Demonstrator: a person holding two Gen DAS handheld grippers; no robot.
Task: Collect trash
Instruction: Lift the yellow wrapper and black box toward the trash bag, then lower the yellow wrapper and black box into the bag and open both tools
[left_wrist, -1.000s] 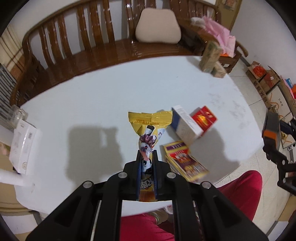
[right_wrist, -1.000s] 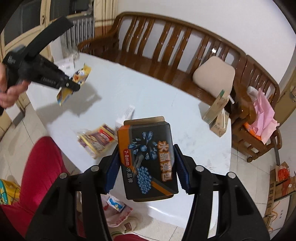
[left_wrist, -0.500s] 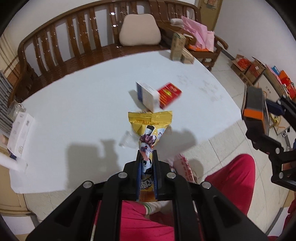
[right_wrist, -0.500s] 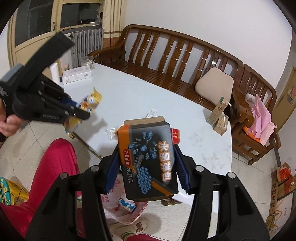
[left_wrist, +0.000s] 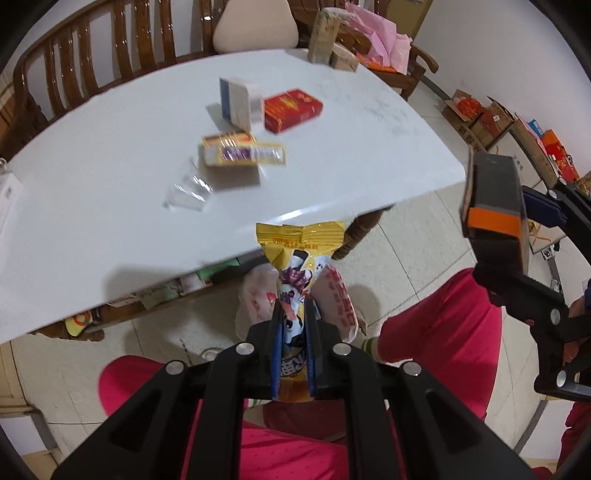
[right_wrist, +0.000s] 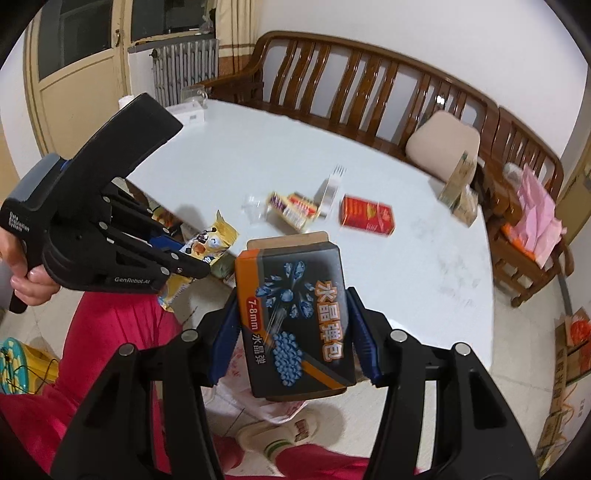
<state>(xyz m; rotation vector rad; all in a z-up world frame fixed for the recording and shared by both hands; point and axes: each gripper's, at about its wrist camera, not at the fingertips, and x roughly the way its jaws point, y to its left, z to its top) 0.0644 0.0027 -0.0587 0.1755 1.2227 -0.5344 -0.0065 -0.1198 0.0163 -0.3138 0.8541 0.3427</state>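
My left gripper is shut on a yellow snack wrapper and holds it off the table's front edge, above a white plastic bag on the floor. It also shows in the right wrist view. My right gripper is shut on a black and orange box, held over the floor in front of the table; the box also shows in the left wrist view. On the white table lie a red box, a white and blue box, a yellow packet and a clear wrapper.
A wooden bench with a beige cushion runs behind the table. Two cartons stand at the table's far edge. The person's red-trousered legs and a slipper are below the grippers. Cardboard boxes sit on the floor at right.
Both grippers have drawn back from the table with their loads. The left one now holds the wrapper beyond the table edge, over the bag on the floor.
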